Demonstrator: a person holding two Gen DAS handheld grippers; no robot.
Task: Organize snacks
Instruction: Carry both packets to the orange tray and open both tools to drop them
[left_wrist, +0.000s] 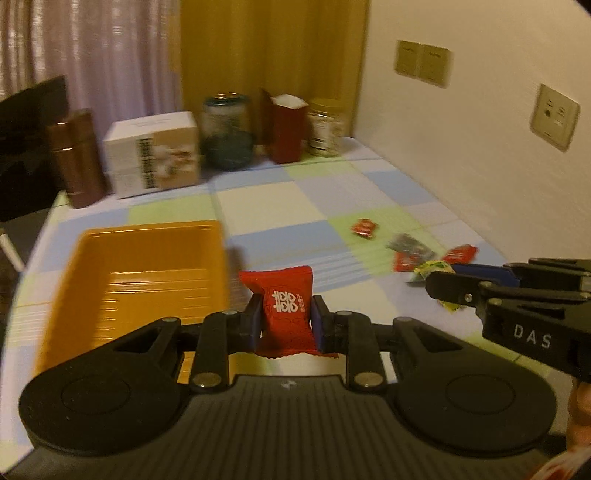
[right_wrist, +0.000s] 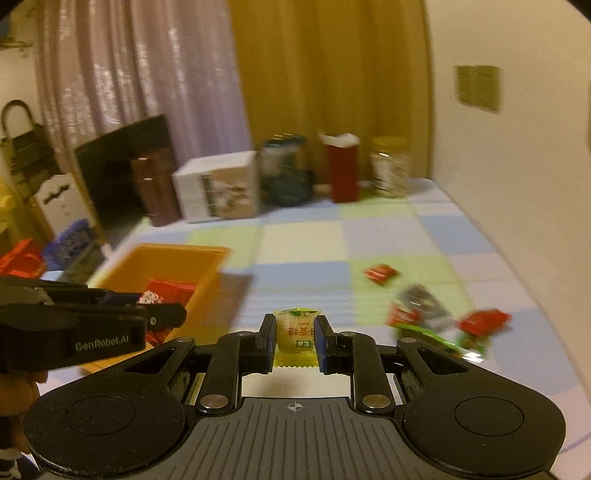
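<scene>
My left gripper (left_wrist: 283, 317) is shut on a red candy packet (left_wrist: 286, 295) with white characters and holds it above the table, just right of the orange tray (left_wrist: 110, 258). My right gripper (right_wrist: 295, 332) is shut on a yellow-green candy packet (right_wrist: 297, 326). The tray shows at the left in the right wrist view (right_wrist: 207, 254), with the left gripper (right_wrist: 162, 314) and its red packet (right_wrist: 170, 290) in front of it. Loose red, dark and green packets (right_wrist: 436, 317) lie on the checkered cloth at the right; they also show in the left wrist view (left_wrist: 410, 247).
A brown tin (left_wrist: 75, 158), a white box (left_wrist: 155, 155), a glass jar (left_wrist: 227, 133), a red carton (left_wrist: 286, 129) and a yellow-lidded jar (left_wrist: 327, 127) stand along the table's back edge. The wall (left_wrist: 480, 147) runs along the right side. A black chair (left_wrist: 26, 140) stands at the left.
</scene>
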